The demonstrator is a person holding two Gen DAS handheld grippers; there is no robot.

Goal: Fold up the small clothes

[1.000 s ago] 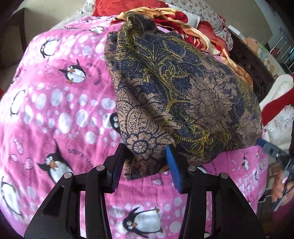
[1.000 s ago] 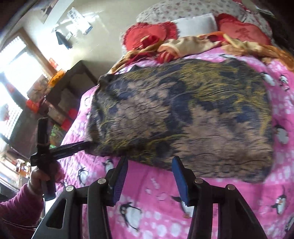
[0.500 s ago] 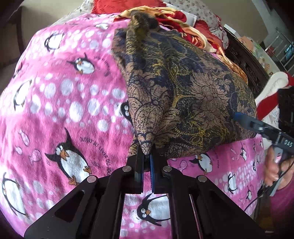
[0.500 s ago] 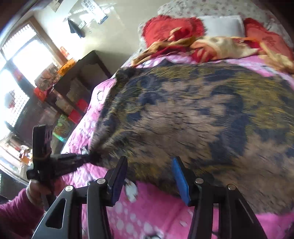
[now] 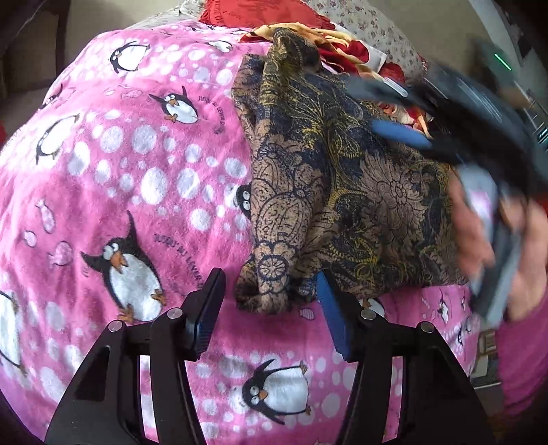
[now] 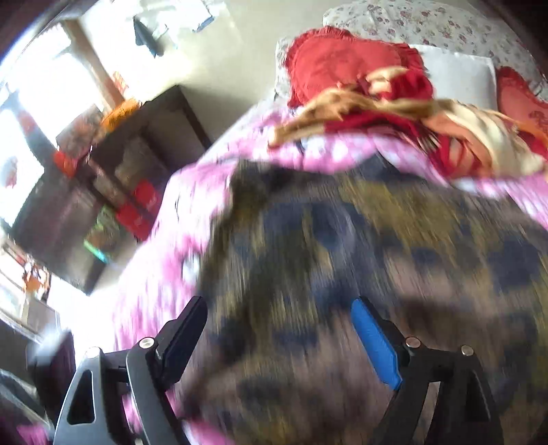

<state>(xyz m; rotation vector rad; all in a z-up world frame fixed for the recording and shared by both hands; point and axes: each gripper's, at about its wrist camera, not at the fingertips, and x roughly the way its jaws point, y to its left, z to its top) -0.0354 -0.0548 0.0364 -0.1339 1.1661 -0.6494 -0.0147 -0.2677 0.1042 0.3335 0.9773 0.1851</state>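
A brown, navy and gold patterned garment (image 5: 359, 191) lies folded on the pink penguin blanket (image 5: 120, 191). My left gripper (image 5: 270, 277) sits at its near corner. The jaws are opening. The bunched corner (image 5: 270, 274) lies loose between the pads, which do not press on it. My right gripper (image 6: 279, 304) hovers over the garment (image 6: 342, 260) in a heavily blurred view. Its jaws are opening wide and nothing is pinched. In the left wrist view it shows blurred over the garment's right side (image 5: 376, 109), with a hand (image 5: 479, 232) holding it.
A heap of red, orange and cream clothes (image 6: 428, 123) lies past the garment, in front of red cushions (image 6: 342, 65) and a floral pillow (image 6: 428, 20). A dark cabinet (image 6: 113, 178) stands off the bed's left side, below a bright window (image 6: 27, 102).
My left gripper pinched the garment's near corner shut, then opened and let it drop. My right gripper swept in over the garment and spread its jaws wider.
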